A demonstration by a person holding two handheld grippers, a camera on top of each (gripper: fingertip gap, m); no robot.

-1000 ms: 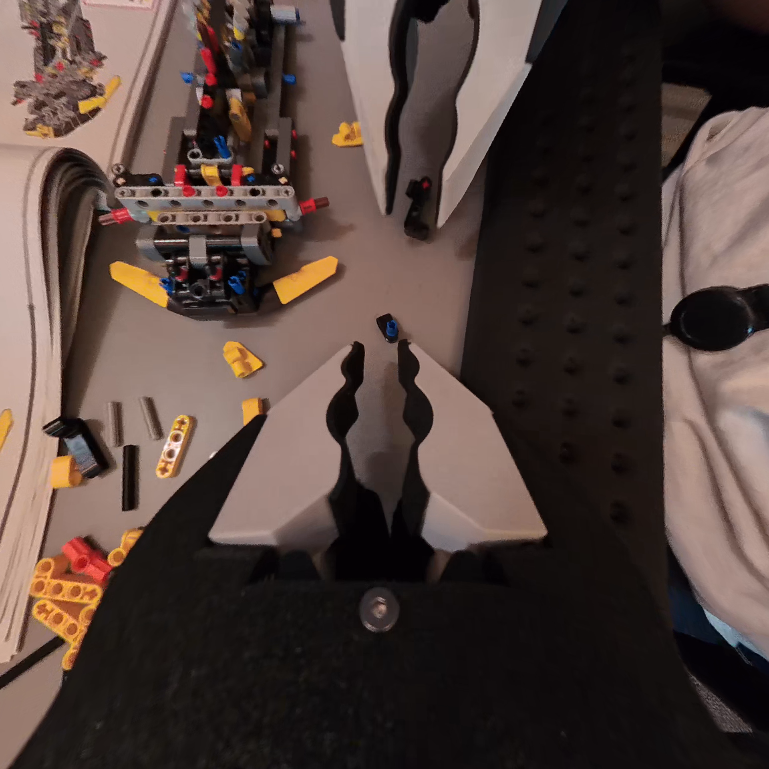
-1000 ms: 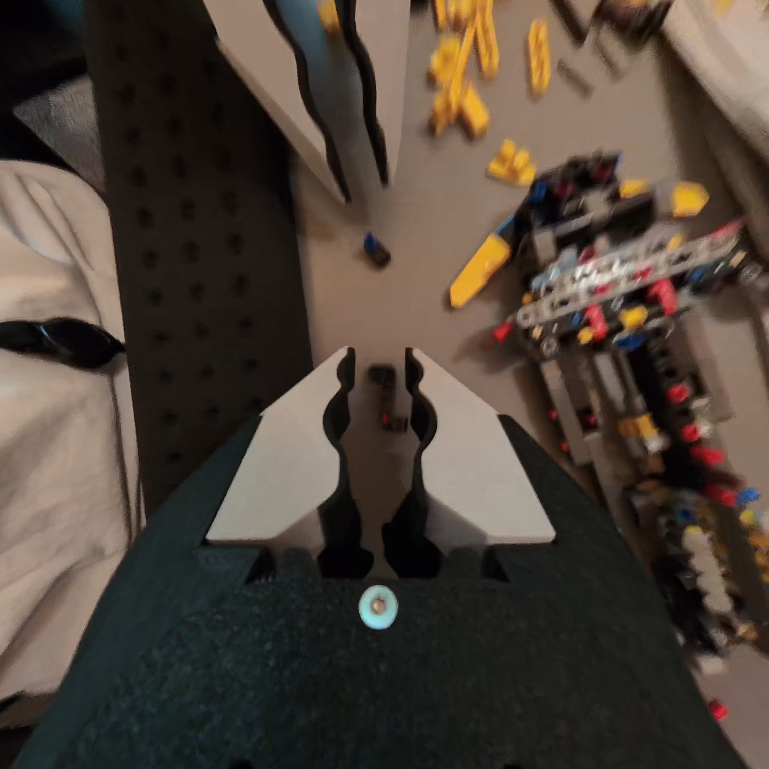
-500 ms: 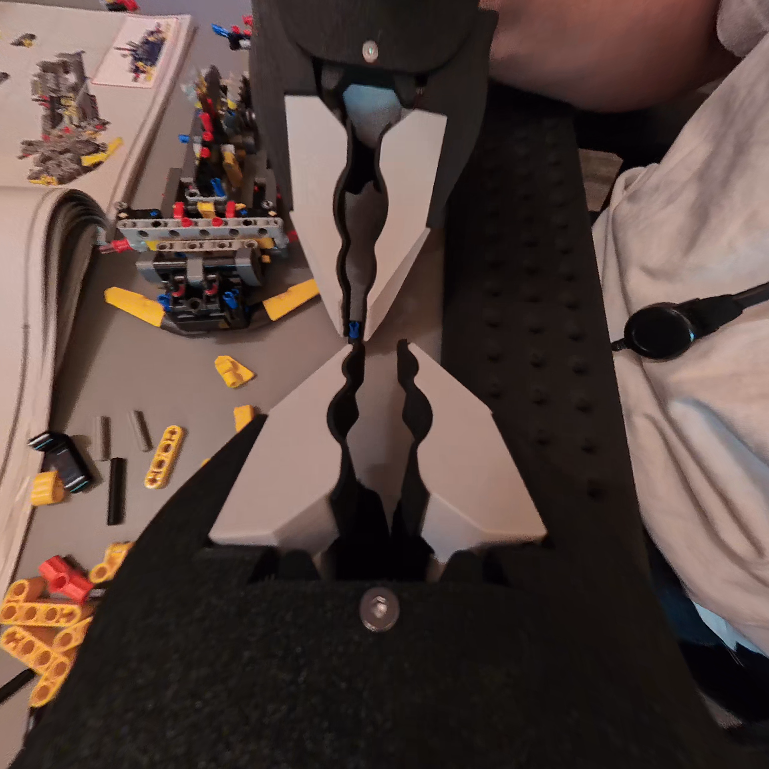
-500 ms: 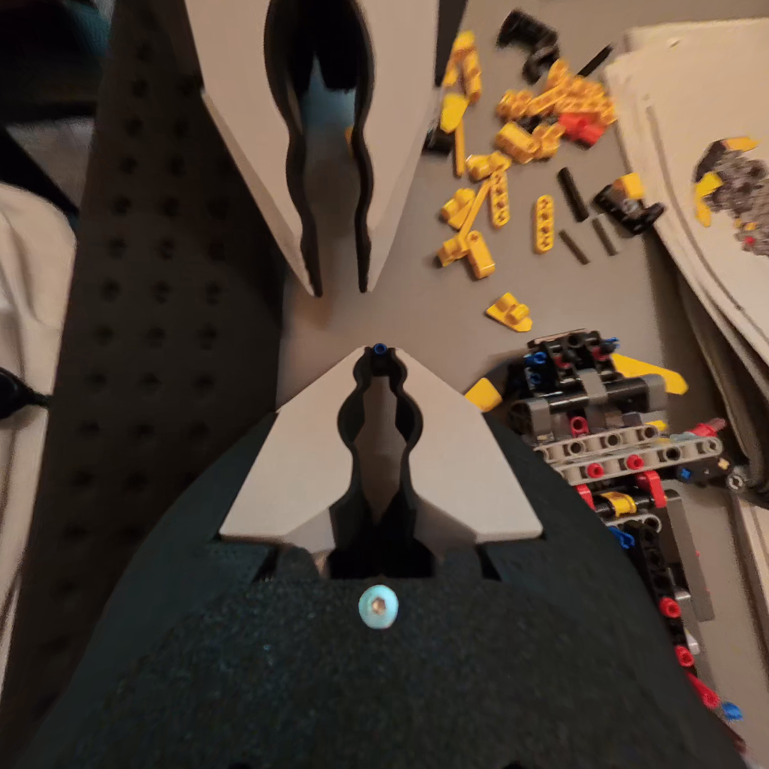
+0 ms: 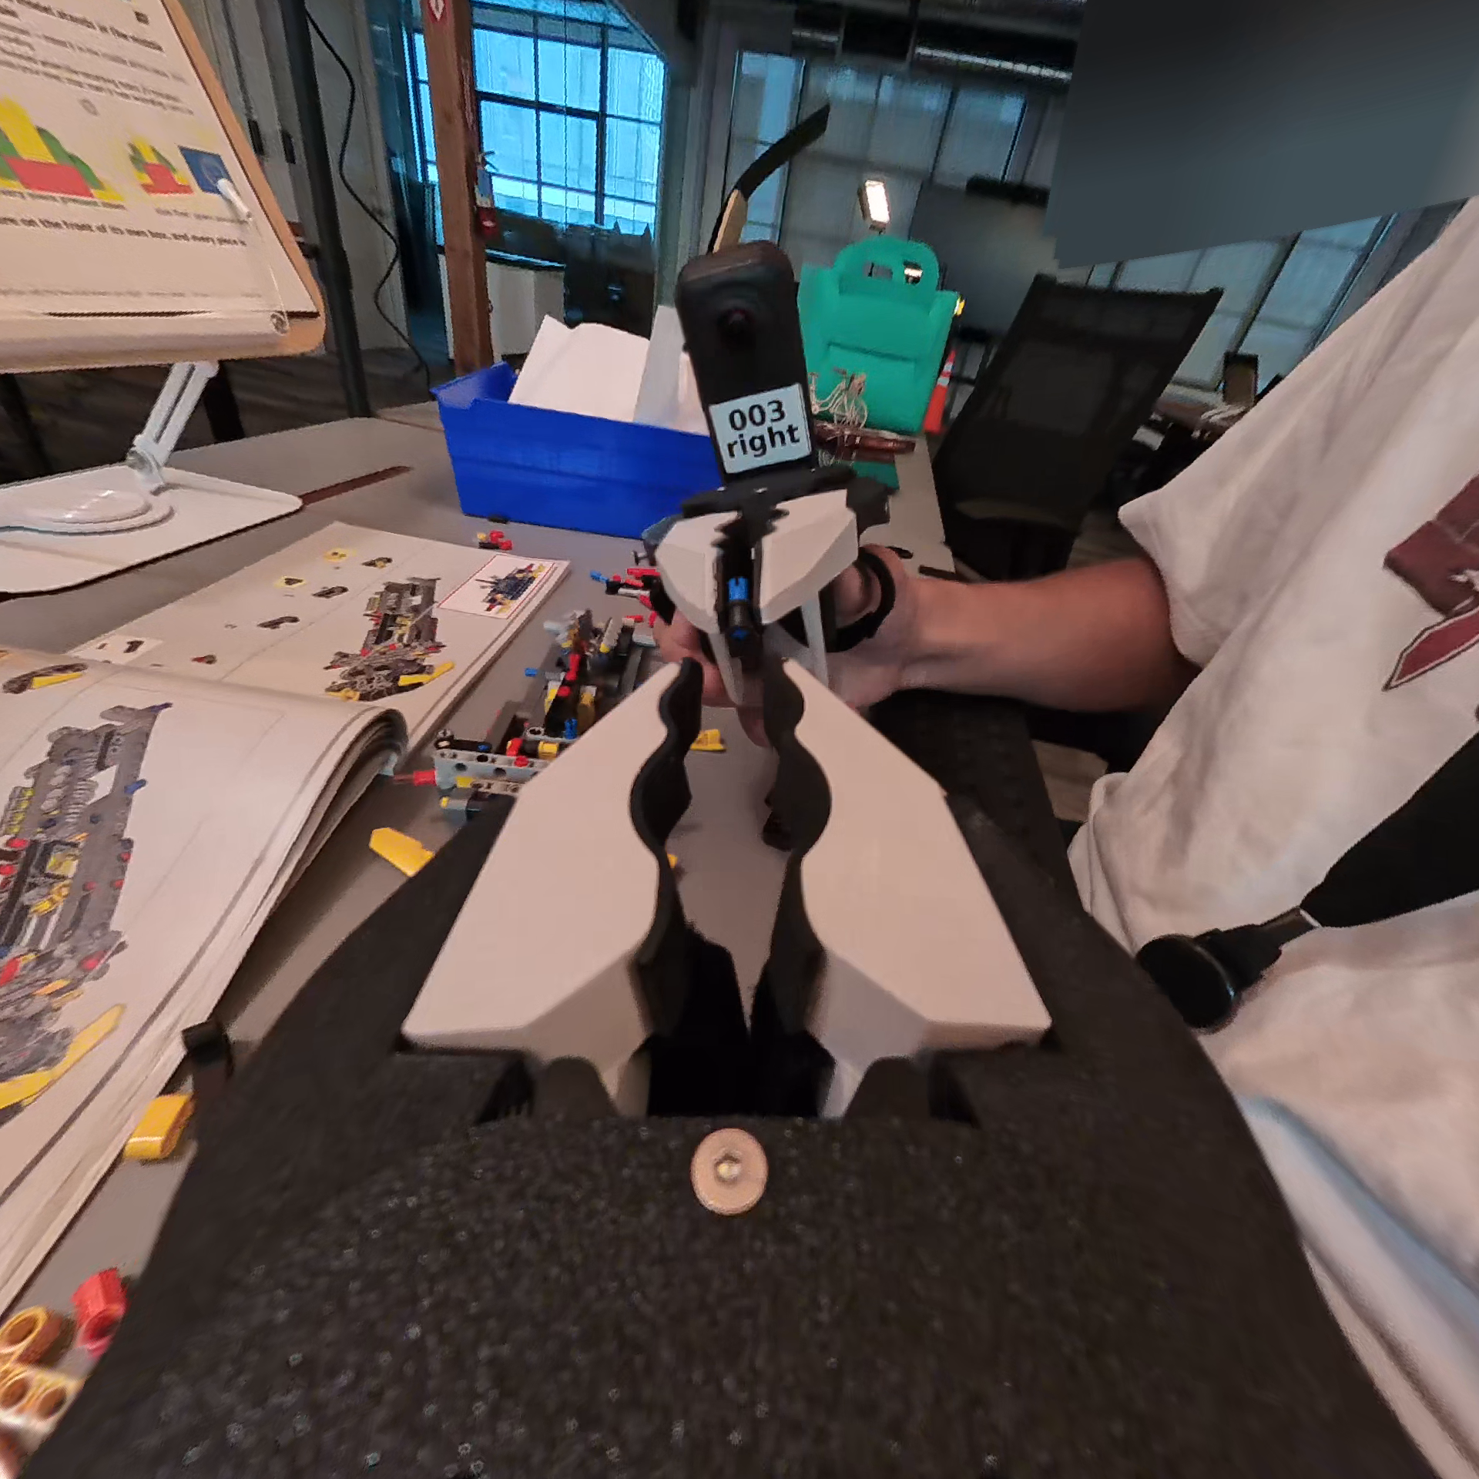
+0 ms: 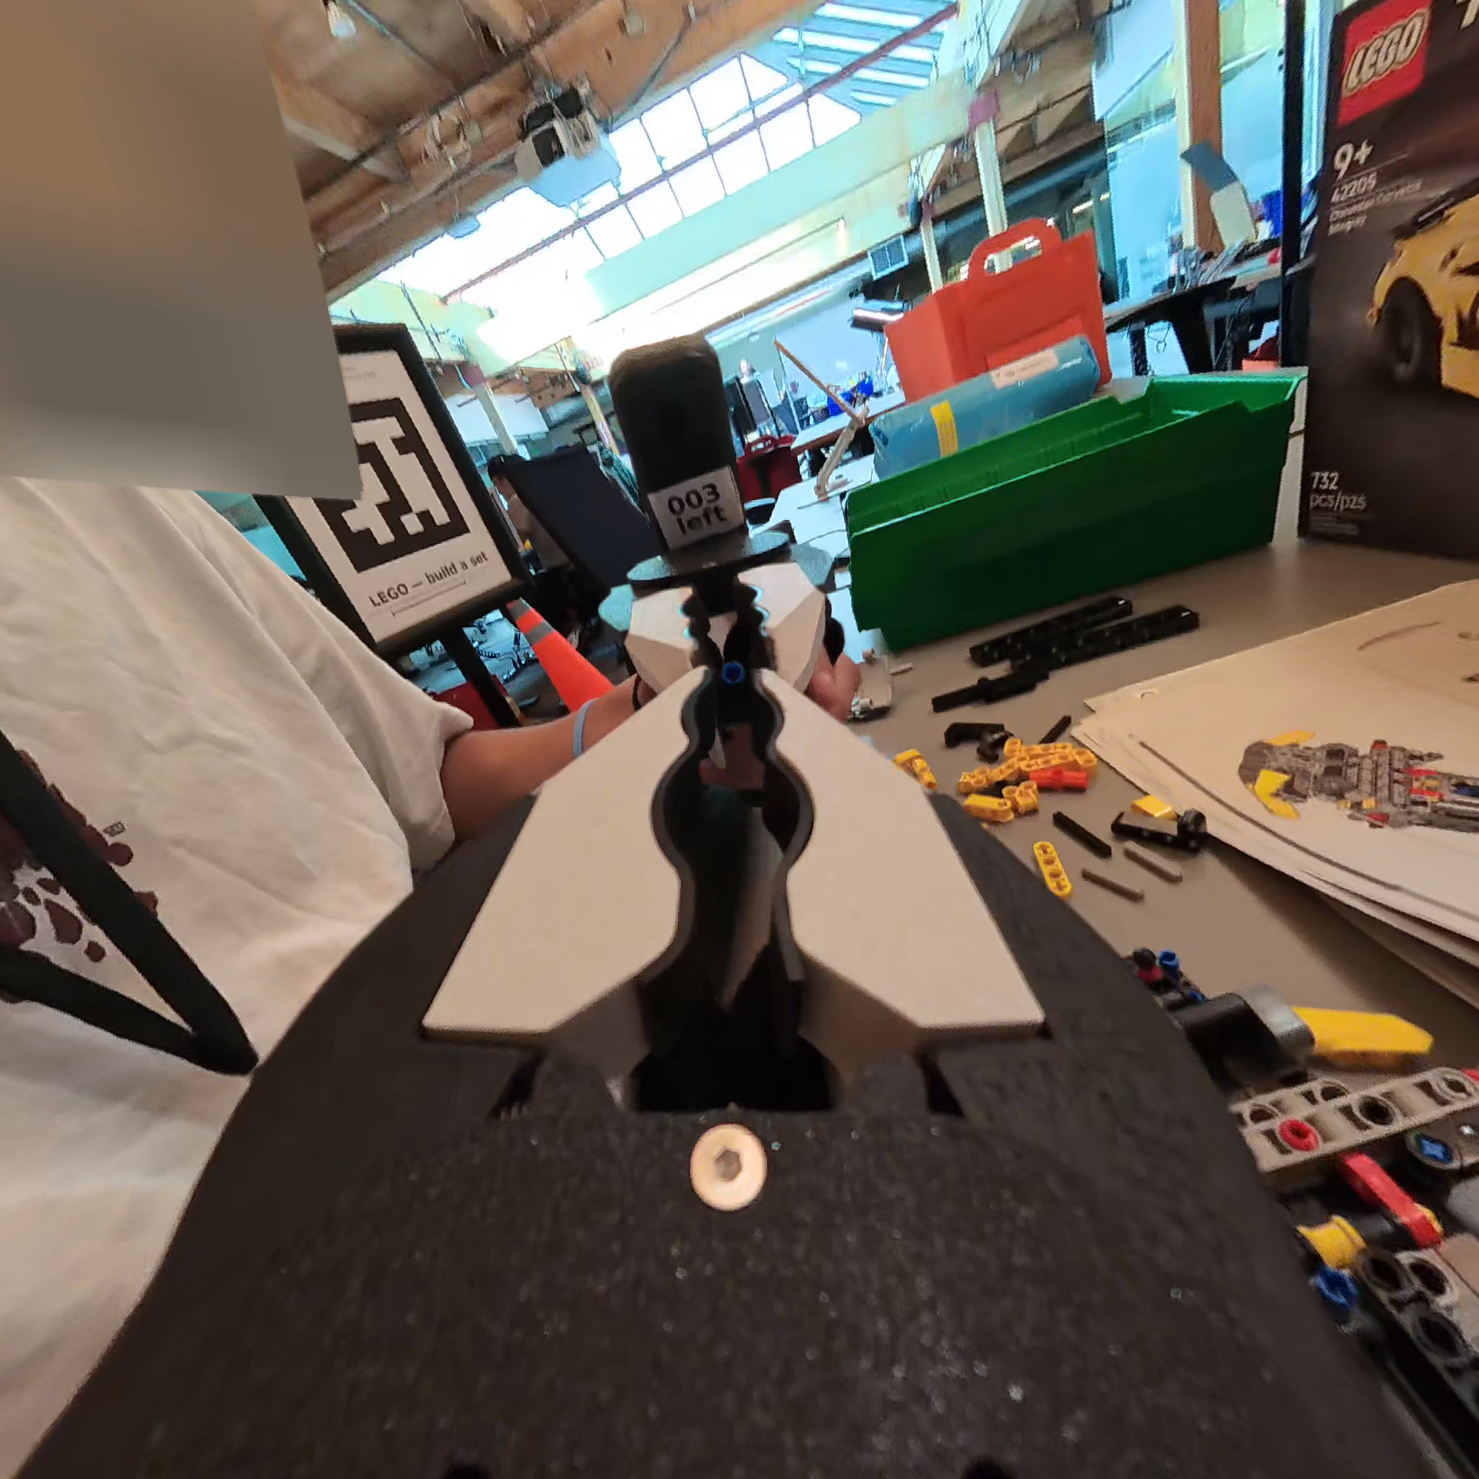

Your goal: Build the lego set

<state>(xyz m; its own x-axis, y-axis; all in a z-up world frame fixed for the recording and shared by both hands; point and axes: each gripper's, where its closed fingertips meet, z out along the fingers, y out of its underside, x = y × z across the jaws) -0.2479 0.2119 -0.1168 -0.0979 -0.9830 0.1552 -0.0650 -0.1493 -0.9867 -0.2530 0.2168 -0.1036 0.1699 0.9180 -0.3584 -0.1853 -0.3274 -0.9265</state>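
Observation:
My right gripper (image 6: pixel 732 680) is shut on a small black piece with blue pins (image 6: pixel 730 672), held up in the air. In the left wrist view the right gripper (image 5: pixel 738 612) faces me, the piece (image 5: pixel 736 596) pinched at its tip. My left gripper (image 5: pixel 735 676) is open and empty, just short of that piece. It also shows in the right wrist view (image 6: pixel 724 632), facing the right one tip to tip. The part-built model (image 5: pixel 512 748) lies on the grey table below, also in the right wrist view (image 6: pixel 1360 1136).
An open instruction book (image 5: pixel 200 760) lies left of the model, also in the right wrist view (image 6: pixel 1320 760). Loose yellow pieces (image 6: pixel 1016 776), black beams (image 6: pixel 1080 624), a green bin (image 6: pixel 1080 496), a blue bin (image 5: pixel 560 464) and the set's box (image 6: pixel 1400 280) stand around. A person's torso is close by. Left and right tips are no more than a few centimetres apart.
The right gripper shut on the black piece on the table. Both grippers then rose and tilted up from facing the table to facing each other. The left stayed open.

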